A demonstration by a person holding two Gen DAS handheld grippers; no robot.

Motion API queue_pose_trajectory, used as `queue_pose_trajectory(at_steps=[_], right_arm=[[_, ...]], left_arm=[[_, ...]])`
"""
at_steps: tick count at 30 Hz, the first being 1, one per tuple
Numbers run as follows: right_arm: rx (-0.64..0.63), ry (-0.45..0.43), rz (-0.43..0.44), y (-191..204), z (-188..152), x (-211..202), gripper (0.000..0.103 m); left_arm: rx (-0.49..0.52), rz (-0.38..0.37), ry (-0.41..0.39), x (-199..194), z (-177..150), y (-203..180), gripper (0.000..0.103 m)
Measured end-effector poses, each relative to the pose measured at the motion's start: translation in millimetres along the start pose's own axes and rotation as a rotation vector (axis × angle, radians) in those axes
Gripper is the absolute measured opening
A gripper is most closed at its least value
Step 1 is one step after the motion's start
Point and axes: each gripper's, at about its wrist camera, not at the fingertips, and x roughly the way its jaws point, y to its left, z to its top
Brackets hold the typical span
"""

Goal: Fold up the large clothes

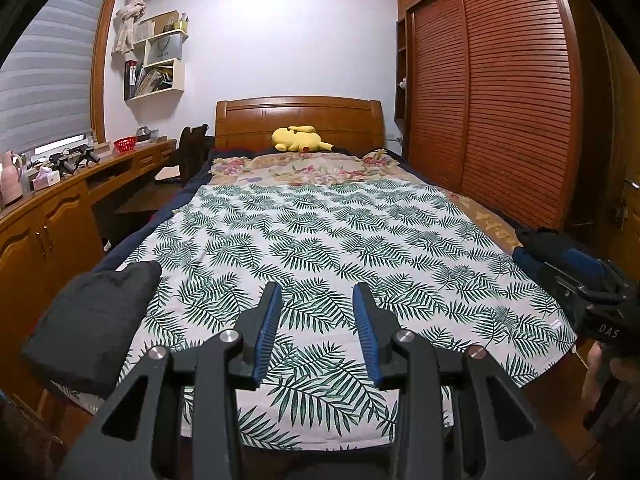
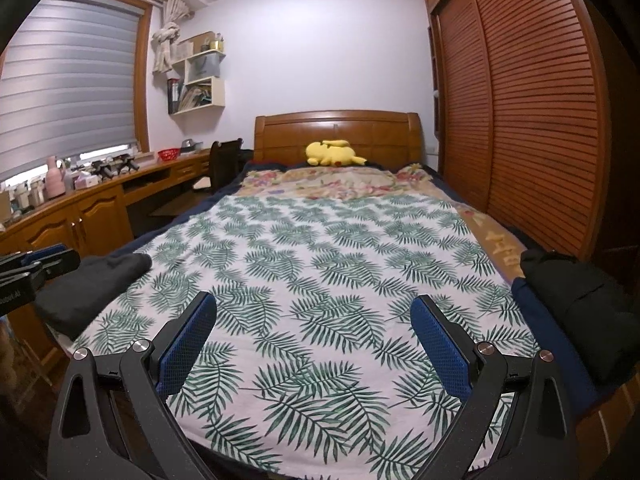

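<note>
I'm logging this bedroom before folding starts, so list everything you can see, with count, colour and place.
leaf-print sheet: one, white and green, spread over the bed
dark garment: one, black, folded, bed's near left corner
clothes pile: one, black over blue, bed's near right edge
plush toy: one, yellow, by the headboard
basket: one, red, on the desk
wardrobe: one, brown, slatted doors, right wall
left gripper: one, black with blue pads, open, empty
right gripper: one, same colours, open wide, empty

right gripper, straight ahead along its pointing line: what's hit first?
Most likely the leaf-print sheet on the bed. The right gripper tilts slightly down with open, empty jaws and nothing before the cloth. Exact landing spot is unclear through the fisheye.
</note>
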Motion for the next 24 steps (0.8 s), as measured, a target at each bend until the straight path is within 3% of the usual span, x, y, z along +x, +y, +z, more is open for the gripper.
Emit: queue_pose_trajectory(at_steps=[24], right_arm=[[0.002, -0.002, 0.004, 1.8, 0.1, -2.7, 0.099]], left_arm=[[-0.005, 0.002, 0.001, 0.1, -2.5, -2.1, 0.037]])
